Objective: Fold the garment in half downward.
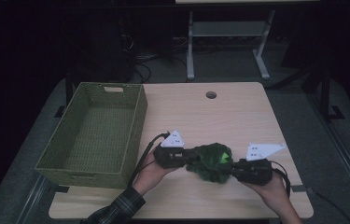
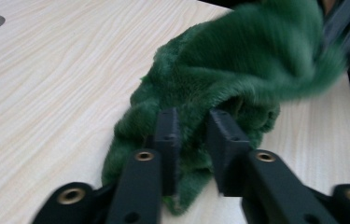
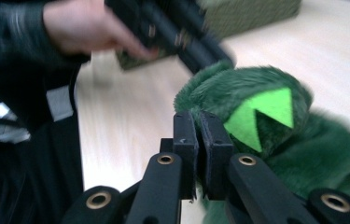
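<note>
- The green plush garment (image 1: pixel 212 162) is seen lying crumpled on the tabletop (image 1: pixel 238 112), toward 6 o'clock of its middle, between the 2 grippers and well apart from the woven basket (image 1: pixel 95 135) at 9 o'clock.
- It is judged soft, light and limp: the fur folds over itself, so no shape will be kept when it is lifted, and loose parts will sag and drag.
- The pile looks thick and a little slippery; a thin pinch of fur alone could slide out, so a doubled fold or hem is judged the better place to take hold.
- A bright green felt patch (image 3: pixel 261 116) is sewn on top; it is flat and thin, a poor place for a grip.
- The left gripper (image 1: pixel 189 156) is held level, pointing toward 3 o'clock into the garment's edge. In the left gripper view its jaws stand a little apart with a fold of fur between them; the pads do not visibly press on it, so the fold is straddled rather than pinched.
- The right gripper (image 1: pixel 233 168) is held level, pointing toward 9 o'clock. In the right gripper view its jaws are clenched almost together at the garment's near edge; whether any fur is caught between them cannot be told.
- Both hands come in from 6 o'clock, facing each other across the garment.
</note>
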Demonstrator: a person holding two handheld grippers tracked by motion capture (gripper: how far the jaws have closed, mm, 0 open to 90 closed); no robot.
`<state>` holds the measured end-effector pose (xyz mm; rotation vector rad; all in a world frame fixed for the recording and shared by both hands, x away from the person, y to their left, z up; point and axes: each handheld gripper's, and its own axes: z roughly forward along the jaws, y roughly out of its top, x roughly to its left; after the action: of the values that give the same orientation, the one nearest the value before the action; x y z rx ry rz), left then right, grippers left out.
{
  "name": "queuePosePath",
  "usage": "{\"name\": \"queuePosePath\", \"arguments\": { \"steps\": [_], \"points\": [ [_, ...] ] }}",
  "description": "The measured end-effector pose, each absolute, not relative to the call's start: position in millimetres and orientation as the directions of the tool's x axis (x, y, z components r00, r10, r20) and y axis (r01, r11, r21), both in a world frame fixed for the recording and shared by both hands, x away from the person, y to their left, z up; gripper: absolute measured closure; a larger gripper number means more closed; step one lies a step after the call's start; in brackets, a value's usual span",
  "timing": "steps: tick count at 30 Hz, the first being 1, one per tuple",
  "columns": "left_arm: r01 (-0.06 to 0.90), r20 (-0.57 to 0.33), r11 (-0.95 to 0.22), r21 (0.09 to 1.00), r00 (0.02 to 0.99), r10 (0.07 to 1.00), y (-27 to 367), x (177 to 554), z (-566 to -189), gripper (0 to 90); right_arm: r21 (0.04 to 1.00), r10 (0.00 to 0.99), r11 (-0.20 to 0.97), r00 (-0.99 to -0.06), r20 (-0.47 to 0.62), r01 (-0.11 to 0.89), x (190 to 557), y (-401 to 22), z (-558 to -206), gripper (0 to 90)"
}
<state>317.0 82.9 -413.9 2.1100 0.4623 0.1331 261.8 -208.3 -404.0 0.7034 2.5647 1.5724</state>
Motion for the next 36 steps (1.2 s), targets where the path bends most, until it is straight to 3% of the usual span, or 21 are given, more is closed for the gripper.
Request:
{"name": "queuePosePath", "arguments": {
  "steps": [7, 12, 19, 22, 26, 32, 36],
  "points": [
    [0.260, -0.100, -0.431, 0.864, 0.927, 0.360, 83.6, 309.7, -394.7, 61.3, 0.808, 0.397, 0.440, -0.892, 0.216, 0.392, 255.9, -199.4, -431.1, 86.3],
    [0.280, -0.132, -0.458, 0.844, 0.935, 0.329, 66.7, 304.9, -410.7, 59.6, 0.781, 0.411, 0.482, -0.889, 0.200, 0.398, 252.6, -193.1, -440.9, 86.1],
    [0.298, -0.097, -0.581, 0.757, 0.931, 0.351, 61.0, 305.0, -447.0, 65.6, 0.726, 0.434, 0.537, -0.879, 0.200, 0.430, 252.3, -188.6, -459.6, 85.2],
    [0.299, -0.095, -0.584, 0.755, 0.931, 0.353, 59.5, 305.9, -450.7, 66.6, 0.728, 0.432, 0.539, -0.881, 0.191, 0.423, 250.8, -188.7, -460.0, 79.3],
    [0.284, -0.074, -0.598, 0.749, 0.934, 0.350, 57.3, 310.8, -452.5, 69.8, 0.763, 0.447, 0.497, -0.876, 0.182, 0.412, 243.4, -197.2, -449.4, 70.8],
    [0.282, -0.068, -0.608, 0.742, 0.934, 0.351, 56.3, 312.2, -454.6, 71.8, 0.809, 0.479, 0.440, -0.864, 0.156, 0.390, 232.0, -217.0, -432.5, 69.7],
    [0.278, -0.066, -0.609, 0.742, 0.936, 0.347, 55.7, 311.6, -454.2, 72.0, 0.825, 0.568, 0.385, -0.811, 0.140, 0.413, 242.9, -240.0, -421.8, 69.8]
  ]
}}
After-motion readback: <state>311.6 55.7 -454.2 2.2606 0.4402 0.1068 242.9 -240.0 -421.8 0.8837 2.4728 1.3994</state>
